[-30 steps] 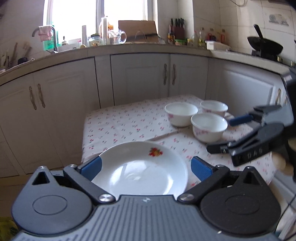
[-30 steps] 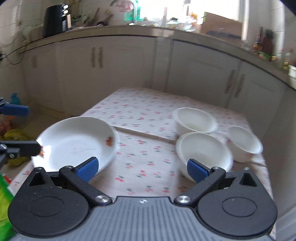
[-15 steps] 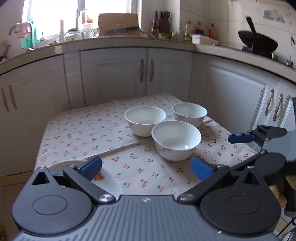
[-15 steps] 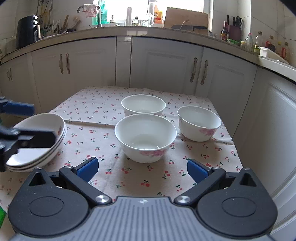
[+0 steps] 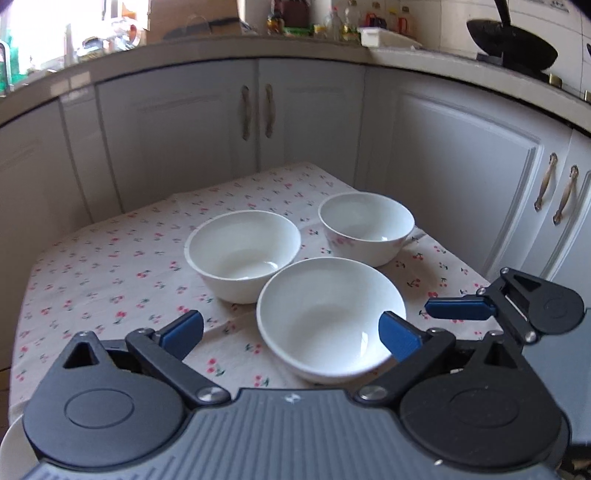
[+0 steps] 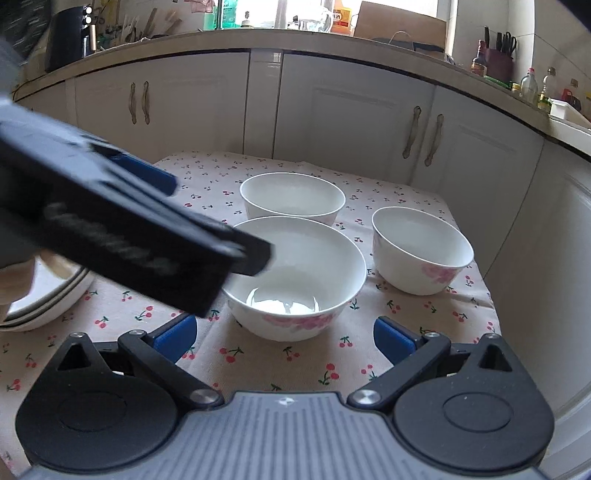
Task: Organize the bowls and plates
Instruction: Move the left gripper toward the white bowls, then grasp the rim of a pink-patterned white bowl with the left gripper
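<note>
The plates now sit stacked at the bench's near left. Both hand-held grippers, left and right, are spread and empty, facing the near bowl: bowls come next.

White cabinets under a curved countertop, bright window, cherry-print tablecloth, black wok

My left gripper is level, jaws spread wide, nothing between the blue pads. My right gripper is likewise level with jaws wide apart. The left unit crosses the right camera's view as a blurred dark body, angled downward.
</note>
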Action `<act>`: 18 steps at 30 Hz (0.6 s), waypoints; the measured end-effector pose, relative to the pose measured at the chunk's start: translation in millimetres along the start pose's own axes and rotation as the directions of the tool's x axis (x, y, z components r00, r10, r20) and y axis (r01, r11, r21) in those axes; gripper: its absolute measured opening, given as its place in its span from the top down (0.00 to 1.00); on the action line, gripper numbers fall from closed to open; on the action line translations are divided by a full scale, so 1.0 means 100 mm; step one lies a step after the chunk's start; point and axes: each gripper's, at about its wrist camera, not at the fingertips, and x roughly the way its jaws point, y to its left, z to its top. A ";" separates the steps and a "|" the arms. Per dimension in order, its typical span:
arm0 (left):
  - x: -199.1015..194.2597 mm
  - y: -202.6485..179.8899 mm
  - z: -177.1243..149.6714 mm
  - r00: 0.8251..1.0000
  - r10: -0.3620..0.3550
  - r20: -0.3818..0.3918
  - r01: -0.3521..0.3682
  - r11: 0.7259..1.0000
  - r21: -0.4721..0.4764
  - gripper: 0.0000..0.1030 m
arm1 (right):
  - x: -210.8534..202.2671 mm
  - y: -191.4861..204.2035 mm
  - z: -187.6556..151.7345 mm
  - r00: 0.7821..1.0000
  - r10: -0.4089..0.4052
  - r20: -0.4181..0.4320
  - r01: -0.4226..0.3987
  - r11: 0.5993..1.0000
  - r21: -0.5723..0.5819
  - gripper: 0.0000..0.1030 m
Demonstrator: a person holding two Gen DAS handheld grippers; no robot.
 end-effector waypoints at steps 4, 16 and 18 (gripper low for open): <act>0.22 0.03 0.05 0.999 -0.012 -0.037 0.012 1.000 -0.015 0.14 | 0.08 -0.03 0.00 1.000 0.014 0.007 -0.014 1.000 0.004 0.00; 0.54 0.15 0.12 0.992 -0.093 -0.082 0.088 0.994 -0.059 0.36 | 0.19 -0.09 0.04 0.999 0.040 0.023 -0.040 0.999 0.003 0.10; 0.55 0.16 0.12 0.991 -0.098 -0.087 0.093 0.994 -0.059 0.41 | 0.19 -0.09 0.04 0.999 0.042 0.025 -0.042 0.999 -0.005 0.12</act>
